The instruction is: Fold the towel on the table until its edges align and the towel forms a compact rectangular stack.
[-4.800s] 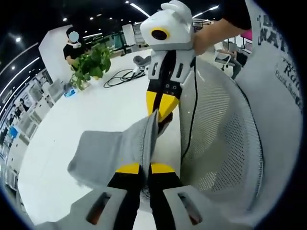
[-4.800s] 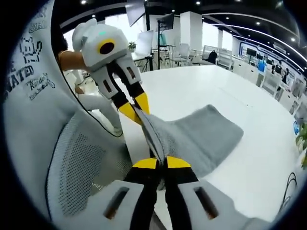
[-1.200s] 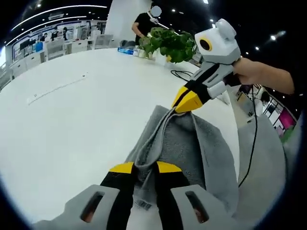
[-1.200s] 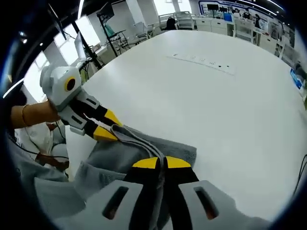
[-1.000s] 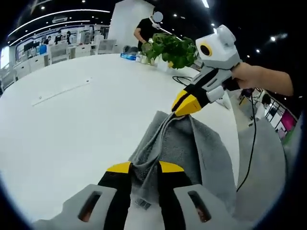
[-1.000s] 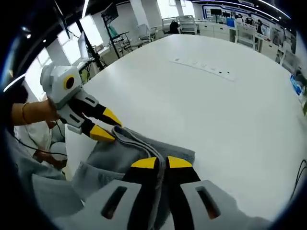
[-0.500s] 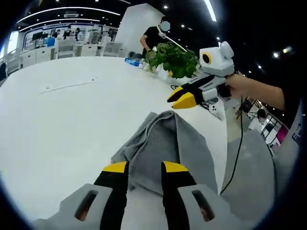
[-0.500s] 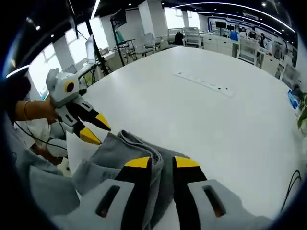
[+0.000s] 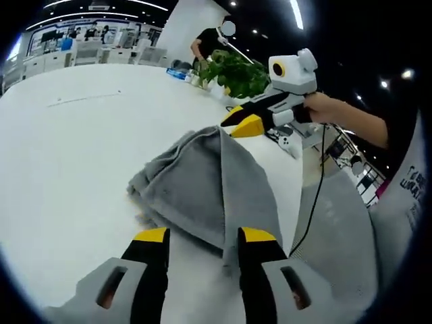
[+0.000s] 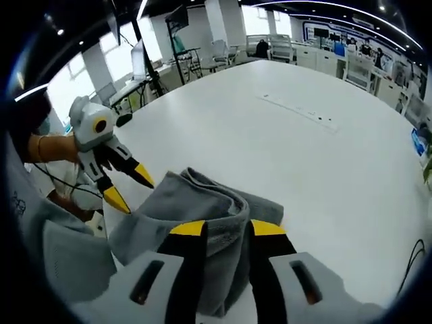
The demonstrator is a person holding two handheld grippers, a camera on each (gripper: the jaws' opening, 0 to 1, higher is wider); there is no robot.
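Note:
The grey towel [image 9: 202, 179] lies folded in a loose, rumpled heap on the white table [image 9: 67, 155], close to its near edge. My left gripper [image 9: 204, 237] is open, and its yellow tips stand apart just short of the towel's near end. The right gripper [image 9: 233, 125] hovers open just past the towel's far corner, clear of the cloth. In the right gripper view the towel [image 10: 202, 199] shows thick rolled folds on top. My right gripper [image 10: 228, 231] is open over the towel's near side. The left gripper [image 10: 129, 187] stands open beside the towel's left edge.
A grey mesh chair [image 9: 331, 223] stands beside the table edge. A potted plant [image 9: 233, 67] and cables sit at the far end, with a person [image 9: 212, 40] behind. A strip of sockets [image 10: 297, 108] is set into the tabletop [image 10: 324, 175]. A hand [image 9: 324, 108] holds the right gripper.
Both grippers were shut on the towel's edge a second ago. They have opened, let it go and drawn back. The towel now rests folded on the table.

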